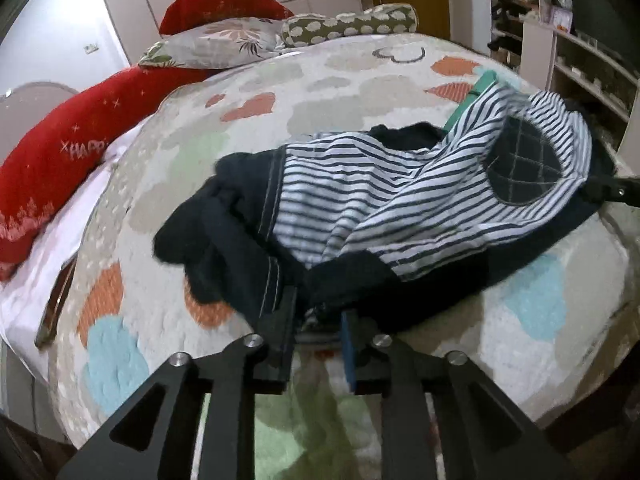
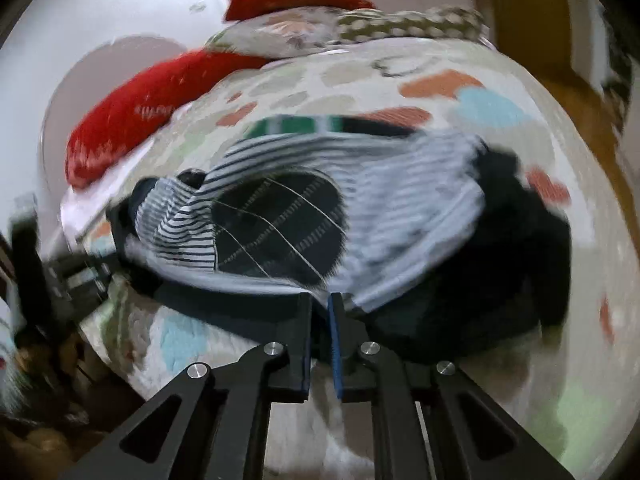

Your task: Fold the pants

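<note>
The left gripper [image 1: 318, 322] hangs over the near edge of a bed, its jaws a little apart, with dark cloth of the pants [image 1: 352, 208] bunched between the pads; whether the pads press on it cannot be told. The right gripper [image 2: 320, 308] has its jaws almost together, pinching the hem of the same pants [image 2: 360, 220] where the striped lining meets the dark outer cloth.

The pants lie rumpled across the near half of the quilted bedspread [image 1: 248, 80], turned partly inside out, so that navy-and-white stripes and a dark quilted patch [image 1: 520, 168] face up. The left wrist view, the sharper of the two, shows a white-stitched seam, a green object [image 1: 472, 96] poking from under the far side of the pants, and shelves [image 1: 576, 60] beyond the bed's right edge. The right wrist view is smeared by motion blur; only it shows the left gripper [image 2: 76, 272] from outside, at the garment's left end near the bed's left edge.

Red cushions [image 1: 60, 156] and patterned pillows [image 1: 224, 40] line the bed's far and left edges in both views.
</note>
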### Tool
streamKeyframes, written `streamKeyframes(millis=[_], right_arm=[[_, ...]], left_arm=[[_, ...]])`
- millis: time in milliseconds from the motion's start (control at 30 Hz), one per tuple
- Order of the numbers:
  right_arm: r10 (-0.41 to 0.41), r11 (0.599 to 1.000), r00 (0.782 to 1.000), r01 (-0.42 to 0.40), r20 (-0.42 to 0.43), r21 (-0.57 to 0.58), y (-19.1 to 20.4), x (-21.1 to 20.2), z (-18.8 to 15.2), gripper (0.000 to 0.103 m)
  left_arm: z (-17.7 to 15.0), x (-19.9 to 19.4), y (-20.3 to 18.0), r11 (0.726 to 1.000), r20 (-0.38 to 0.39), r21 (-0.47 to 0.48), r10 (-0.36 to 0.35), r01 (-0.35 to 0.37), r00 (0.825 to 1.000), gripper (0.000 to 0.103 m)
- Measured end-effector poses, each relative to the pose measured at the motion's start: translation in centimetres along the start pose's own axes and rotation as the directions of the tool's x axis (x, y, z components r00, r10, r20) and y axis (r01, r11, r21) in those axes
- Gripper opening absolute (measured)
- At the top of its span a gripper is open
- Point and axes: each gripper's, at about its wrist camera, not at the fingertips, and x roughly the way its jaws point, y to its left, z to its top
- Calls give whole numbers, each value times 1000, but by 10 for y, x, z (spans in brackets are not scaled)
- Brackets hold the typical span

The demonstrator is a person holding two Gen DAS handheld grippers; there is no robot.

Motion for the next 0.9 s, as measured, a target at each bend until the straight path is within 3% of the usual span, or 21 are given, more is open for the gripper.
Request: streamKeyframes(millis=[33, 100, 167, 267, 367, 467, 600, 667, 700, 767, 900], right_arm=[[1, 999, 1000, -1, 14, 33, -5, -8, -5, 13], [-11, 994, 996, 2, 85, 106, -20, -33, -14, 35], [-51, 983, 985, 20, 167, 185, -38, -61, -22, 44], [-121, 961, 962, 52, 245, 273, -65, -92, -26, 44], [-114, 949, 950, 17, 292, 314, -77, -103, -17, 44], [-91, 954, 951, -2, 296, 299, -72, -89, 4, 44], [-126, 959, 959, 52, 254, 279, -59, -51, 35, 44], [-172, 952, 962, 107, 213, 287, -59, -32, 43, 39], [-171, 948, 969, 113, 178, 297, -60, -24, 45, 9], [-120, 943, 978, 57, 174, 328, -61, -23, 42, 10], [-89, 937, 959, -11, 269, 349, -56, -65, 21, 10]], left_arm=[[-2, -6, 7, 999, 2, -33, -31, 31, 1000, 32], [-6, -21, 25, 991, 23, -112, -64, 67, 998, 45], [-11, -40, 42, 983, 55, -175, -44, 53, 998, 46], [-17, -58, 60, 966, 75, -254, -22, 41, 997, 46], [-18, -70, 72, 943, 94, -327, -28, 58, 995, 47], [-14, -73, 68, 935, 111, -343, -59, 94, 992, 50], [-12, -72, 58, 944, 110, -315, -72, 104, 991, 50], [-13, -72, 55, 944, 106, -309, -84, 114, 991, 50], [-14, -72, 54, 943, 106, -310, -91, 120, 990, 50], [-15, -74, 54, 941, 111, -312, -99, 129, 989, 50], [-16, -72, 55, 935, 108, -326, -108, 137, 988, 50]])
